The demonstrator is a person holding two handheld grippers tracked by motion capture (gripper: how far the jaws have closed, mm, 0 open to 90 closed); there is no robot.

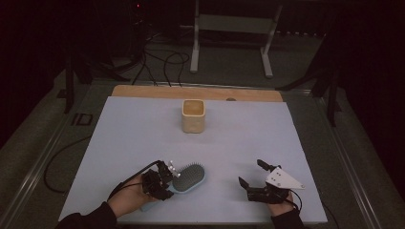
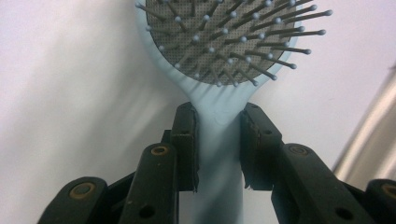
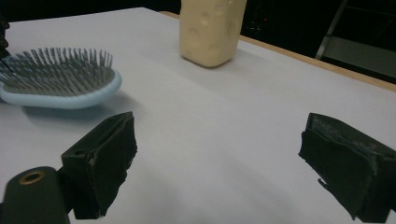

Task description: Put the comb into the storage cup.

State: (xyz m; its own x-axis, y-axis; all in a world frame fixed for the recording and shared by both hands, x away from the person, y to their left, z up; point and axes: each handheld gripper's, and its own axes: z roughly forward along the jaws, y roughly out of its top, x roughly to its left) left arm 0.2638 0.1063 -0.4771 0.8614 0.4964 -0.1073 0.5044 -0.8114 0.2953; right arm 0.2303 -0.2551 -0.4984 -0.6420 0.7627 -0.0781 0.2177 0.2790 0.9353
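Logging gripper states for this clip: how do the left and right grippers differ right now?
The left gripper is shut on the brush at its handle; the right gripper is open, holding nothing. The left sits at the brush, the right apart over bare table. Both are hand-held with black jaws.

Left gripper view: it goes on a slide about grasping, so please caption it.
Left gripper shut on a light blue hairbrush at its handle, bristles up.

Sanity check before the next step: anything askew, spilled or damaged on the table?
Nothing stands out. The light-blue paddle hairbrush lies bristles up, its neck clamped by the left gripper. The square beige cup stands upright, apart. The right gripper is open, holding nothing.
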